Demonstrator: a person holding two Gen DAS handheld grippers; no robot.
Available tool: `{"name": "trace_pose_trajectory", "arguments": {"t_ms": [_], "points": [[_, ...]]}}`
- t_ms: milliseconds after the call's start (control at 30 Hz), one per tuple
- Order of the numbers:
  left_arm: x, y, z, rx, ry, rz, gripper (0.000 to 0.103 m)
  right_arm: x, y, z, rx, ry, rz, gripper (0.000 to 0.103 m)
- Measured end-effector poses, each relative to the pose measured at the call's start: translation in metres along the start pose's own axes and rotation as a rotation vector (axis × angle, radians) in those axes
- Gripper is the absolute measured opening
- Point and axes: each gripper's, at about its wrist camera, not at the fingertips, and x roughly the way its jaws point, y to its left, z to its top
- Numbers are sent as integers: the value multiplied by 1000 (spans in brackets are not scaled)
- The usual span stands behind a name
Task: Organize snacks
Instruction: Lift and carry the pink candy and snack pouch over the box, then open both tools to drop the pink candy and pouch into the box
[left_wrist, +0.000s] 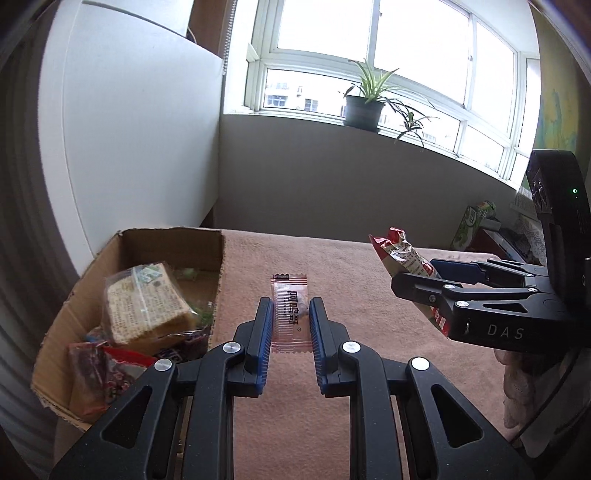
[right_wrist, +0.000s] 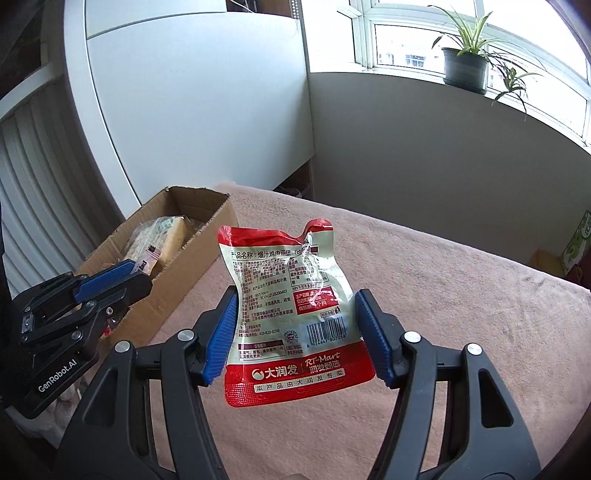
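Both claws loaded up, lifted over the pink-covered desk (right_wrist: 424, 258). Nearest in the left wrist view: left claw (left_wrist: 291, 325) squeezed narrow on a small clear candy wrapper (left_wrist: 290, 310), pinched by its long side edges, long axis running straight out along the fingers, crimped far end poking past the tips. Feather-light and crinkly by the look of it, probably slick film too, so a mid-length pinch like this seems about right. Over in the right wrist view: right claw (right_wrist: 295, 332) spread about halfway and clamped on a red-and-white snack pouch (right_wrist: 284, 306) across its width, pads on both side edges near the lower half, pouch standing upright with its torn-looking top pointing up and away, printed back facing the camera. Soft, floppy, already buckled where gripped; better held low at the stiffer seal than by the limp top. Further out, ahead and left of both claws: cardboard box (right_wrist: 199, 236) with wrapped crackers (left_wrist: 147, 306) and other packets inside, likely the drop spot.
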Motion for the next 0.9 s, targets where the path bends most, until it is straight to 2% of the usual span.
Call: {"name": "trace_pose_trajectory", "arguments": {"t_ms": [267,400,733,900], "points": [[-21,79,-8,-133,-39,123,18,35,76,28,-66,4,100,65],[-23,103,-15,-162,-40,167,18,55,103,32,-91,27,132,65],[-14,123,-22,-188,-11,186,18,98,135,35,-103,84,179,66],[-11,124,-22,-194,-9,181,23,98,136,37,-82,72,201,77]]}}
